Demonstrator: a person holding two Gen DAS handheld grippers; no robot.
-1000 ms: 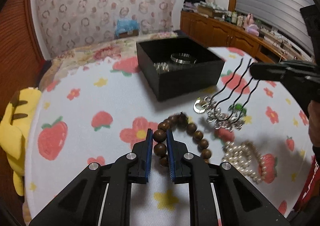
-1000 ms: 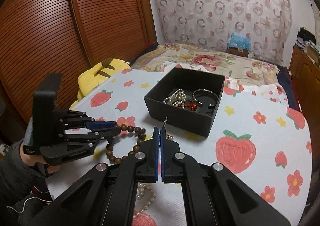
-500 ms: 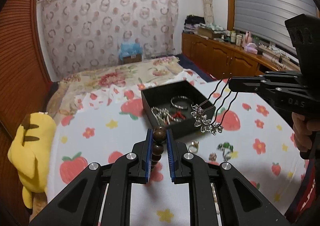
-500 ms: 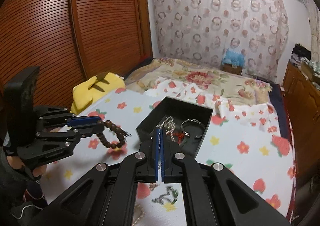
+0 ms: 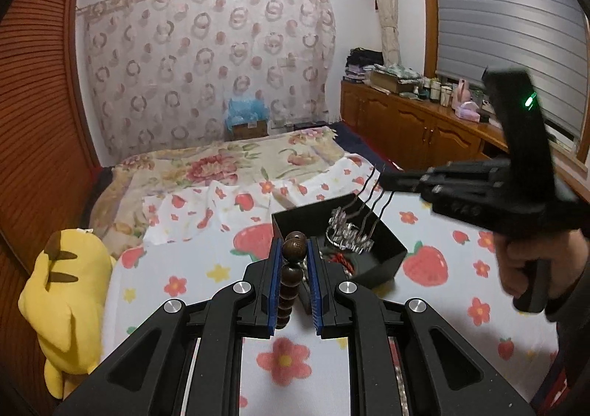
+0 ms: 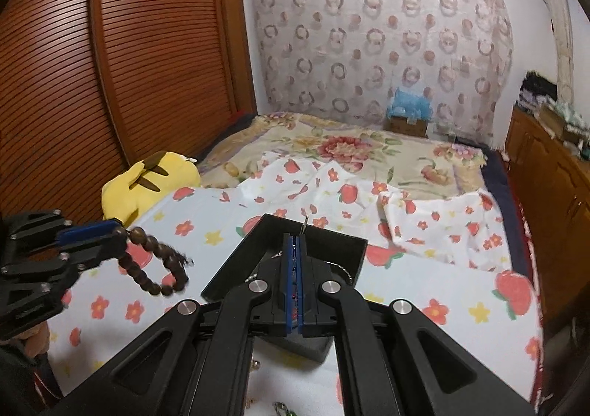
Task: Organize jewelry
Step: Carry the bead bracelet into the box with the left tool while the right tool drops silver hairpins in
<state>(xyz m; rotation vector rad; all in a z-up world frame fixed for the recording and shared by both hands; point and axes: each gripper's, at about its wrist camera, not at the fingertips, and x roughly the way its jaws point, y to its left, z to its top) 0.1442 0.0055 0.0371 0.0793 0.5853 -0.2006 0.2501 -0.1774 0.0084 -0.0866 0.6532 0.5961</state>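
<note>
The left tool point(image 5: 293, 257) pinches a dark brown wooden bead bracelet point(image 6: 155, 261), which dangles clear of the strawberry-print cloth point(image 5: 177, 268). The right tool point(image 6: 294, 253), pressed nearly together, grips a silver hair comb with wavy black prongs point(image 5: 350, 228) just above the open black jewelry box point(image 5: 387, 253). Both pieces are in carry. Next, I judge, each needs lowering into the box, then releasing.

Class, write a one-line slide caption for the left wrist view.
Left claw grips a brown bead bracelet while the right claw dangles a silver hair comb over the black box.
</note>
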